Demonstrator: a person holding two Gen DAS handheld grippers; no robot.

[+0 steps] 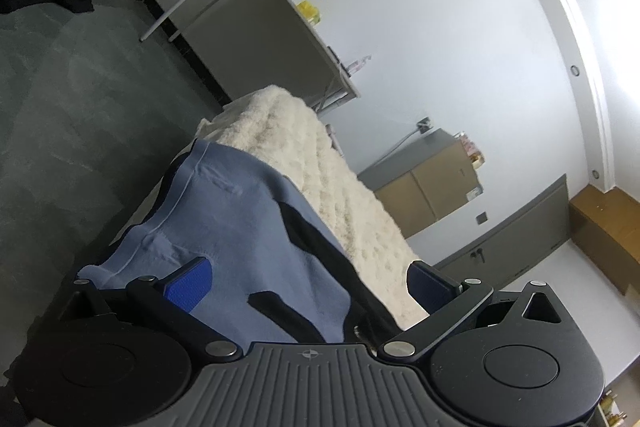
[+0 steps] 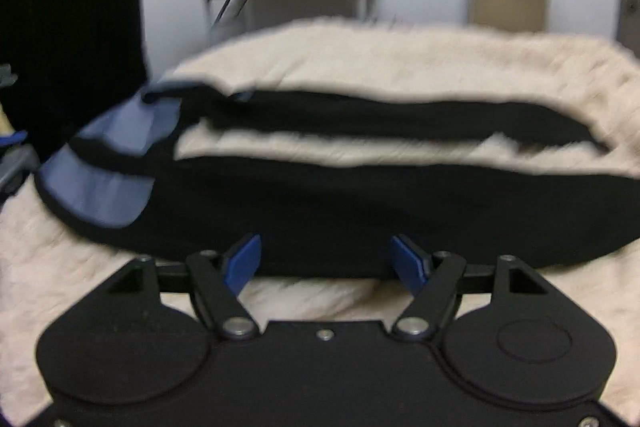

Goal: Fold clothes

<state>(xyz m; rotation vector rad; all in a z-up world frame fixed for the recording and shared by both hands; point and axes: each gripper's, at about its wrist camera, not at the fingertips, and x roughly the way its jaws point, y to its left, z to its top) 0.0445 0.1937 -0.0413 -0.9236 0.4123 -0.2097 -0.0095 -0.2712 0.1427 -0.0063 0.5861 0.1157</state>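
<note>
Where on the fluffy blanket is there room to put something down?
The fluffy blanket is bare behind the black and blue garment, toward the wall, and in a strip between the garment and the right claw. The middle is crowded: the garment covers it. The left claw is over the blue part.

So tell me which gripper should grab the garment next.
Probably right: the right gripper is open, level with the garment edge. The left gripper is open too, tilted above it.
</note>
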